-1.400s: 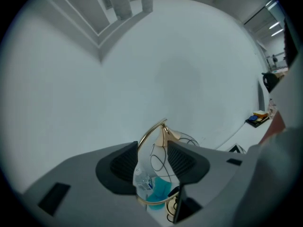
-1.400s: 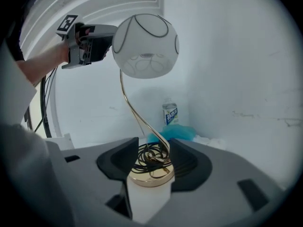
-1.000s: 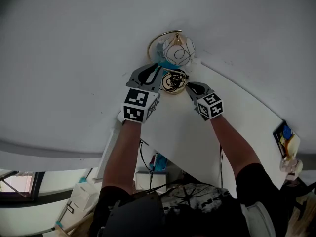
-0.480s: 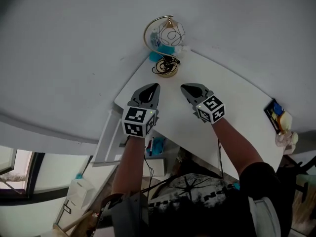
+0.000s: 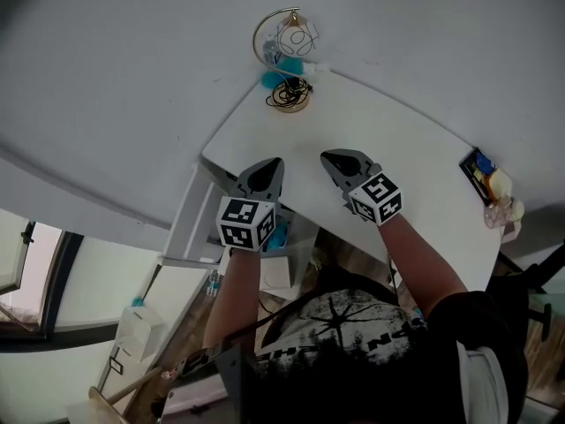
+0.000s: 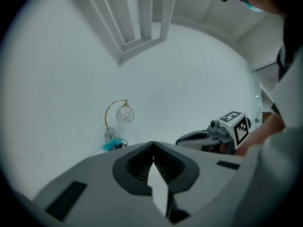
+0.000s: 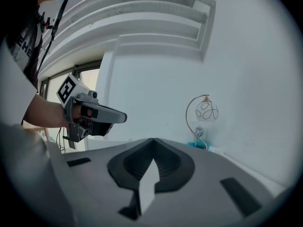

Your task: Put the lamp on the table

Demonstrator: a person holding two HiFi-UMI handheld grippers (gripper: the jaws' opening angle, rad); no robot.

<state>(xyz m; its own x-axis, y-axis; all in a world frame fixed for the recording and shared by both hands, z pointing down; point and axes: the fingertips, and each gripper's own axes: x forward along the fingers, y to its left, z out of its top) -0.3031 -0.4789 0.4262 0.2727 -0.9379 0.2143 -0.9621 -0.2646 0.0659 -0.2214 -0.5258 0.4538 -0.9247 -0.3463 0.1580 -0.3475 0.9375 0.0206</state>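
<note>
Lamp (image 5: 287, 42) stood on counter (image 5: 388, 166) corner, cord (image 5: 290, 95) coiled at base. Left tool (image 5: 269, 166), right tool (image 5: 333, 158): closed, empty. Risk: snagged cord tipping it.

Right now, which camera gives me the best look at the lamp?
The head view: the whole lamp shows, base and coiled cord on the table's far corner, with nothing in front. Both gripper views show it side-on but small, with the base partly hidden.
</note>
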